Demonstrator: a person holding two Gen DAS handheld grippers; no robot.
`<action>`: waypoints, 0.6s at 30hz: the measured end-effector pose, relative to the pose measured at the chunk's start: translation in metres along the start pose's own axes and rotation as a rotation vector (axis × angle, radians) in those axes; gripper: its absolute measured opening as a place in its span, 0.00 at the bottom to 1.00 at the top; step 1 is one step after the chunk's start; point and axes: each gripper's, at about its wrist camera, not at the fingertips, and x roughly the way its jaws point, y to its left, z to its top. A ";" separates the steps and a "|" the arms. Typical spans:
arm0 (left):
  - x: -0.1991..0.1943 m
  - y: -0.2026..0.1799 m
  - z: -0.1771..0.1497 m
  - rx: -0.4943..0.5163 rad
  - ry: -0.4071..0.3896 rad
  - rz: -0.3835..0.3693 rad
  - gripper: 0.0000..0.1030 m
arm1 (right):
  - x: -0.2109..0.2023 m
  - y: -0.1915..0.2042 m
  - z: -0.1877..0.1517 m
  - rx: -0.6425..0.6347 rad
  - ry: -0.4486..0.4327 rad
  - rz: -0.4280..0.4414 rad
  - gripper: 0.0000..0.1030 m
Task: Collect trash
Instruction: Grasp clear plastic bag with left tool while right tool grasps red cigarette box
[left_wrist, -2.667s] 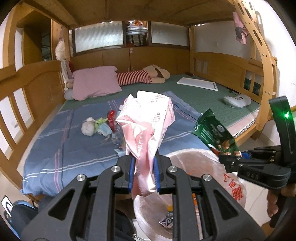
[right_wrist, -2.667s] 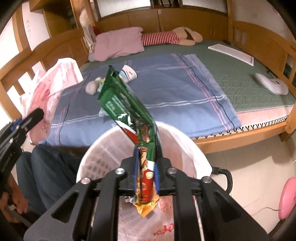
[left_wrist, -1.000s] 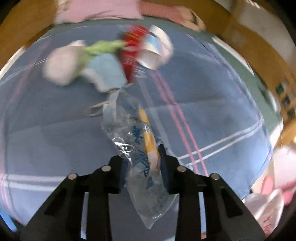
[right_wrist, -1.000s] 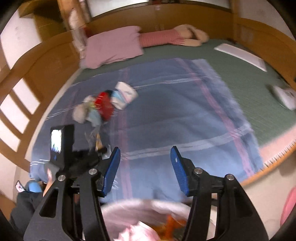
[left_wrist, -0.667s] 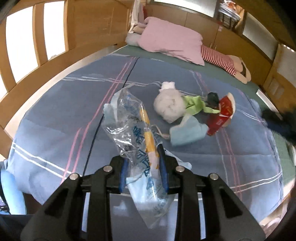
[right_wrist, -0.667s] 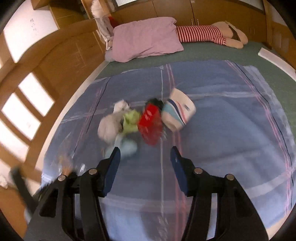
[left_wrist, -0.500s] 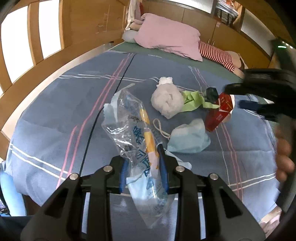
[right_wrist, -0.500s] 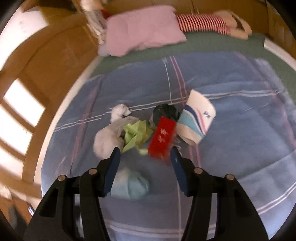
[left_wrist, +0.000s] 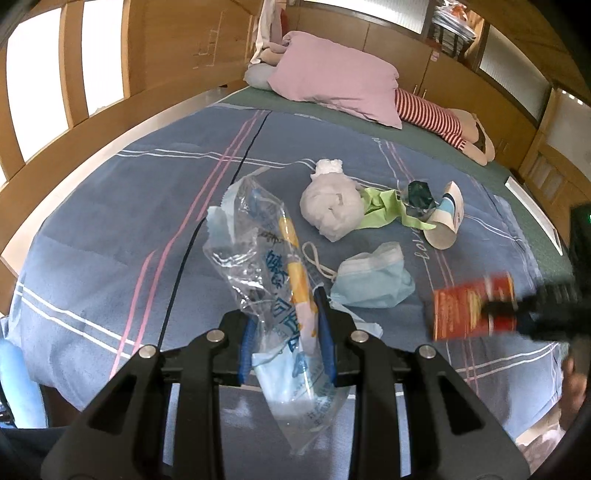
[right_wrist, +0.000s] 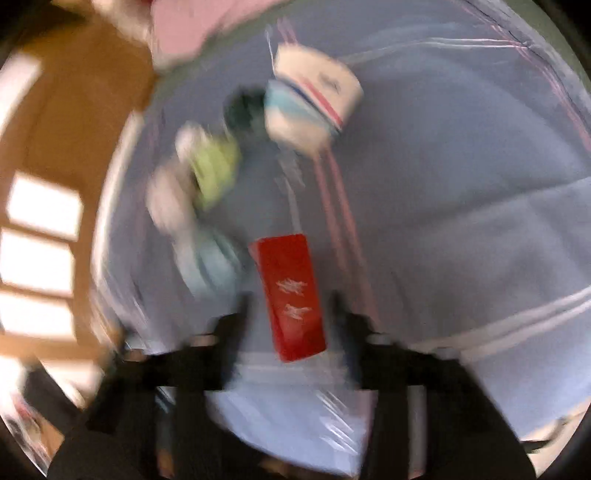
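My left gripper (left_wrist: 286, 295) is shut on a clear plastic wrapper (left_wrist: 258, 240) with blue print and a yellow strip, held up over the blue blanket (left_wrist: 110, 221). At the right edge of the left wrist view my right gripper (left_wrist: 495, 308) holds a red box (left_wrist: 469, 306) above the blanket. The right wrist view is blurred, but the red box (right_wrist: 284, 266) stands between that gripper's (right_wrist: 290, 299) fingers. On the blanket lie a white tissue ball (left_wrist: 332, 214), green paper (left_wrist: 384, 210), a dark green wrapper (left_wrist: 419, 195), a paper cup (left_wrist: 445, 221) and a blue face mask (left_wrist: 373, 280).
A pink pillow (left_wrist: 332, 81) and a striped plush toy (left_wrist: 432, 114) lie at the head of the bed. Wooden bed rails (left_wrist: 110, 122) run along the left side. Part of a hand (left_wrist: 572, 373) shows at the lower right.
The right gripper came down over the trash pile, closed on the red box and carried it away from the cup toward the near right. The left gripper swung over the blanket, still gripping the wrapper.
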 end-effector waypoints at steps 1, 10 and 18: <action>-0.001 0.000 0.000 0.000 -0.001 -0.001 0.29 | -0.004 0.002 -0.005 -0.059 -0.001 -0.043 0.56; 0.000 0.002 -0.003 0.014 0.000 0.000 0.29 | 0.003 0.050 -0.008 -0.654 -0.041 -0.274 0.87; 0.000 -0.004 -0.004 0.041 -0.003 -0.026 0.29 | 0.059 0.046 -0.015 -0.650 0.099 -0.249 0.78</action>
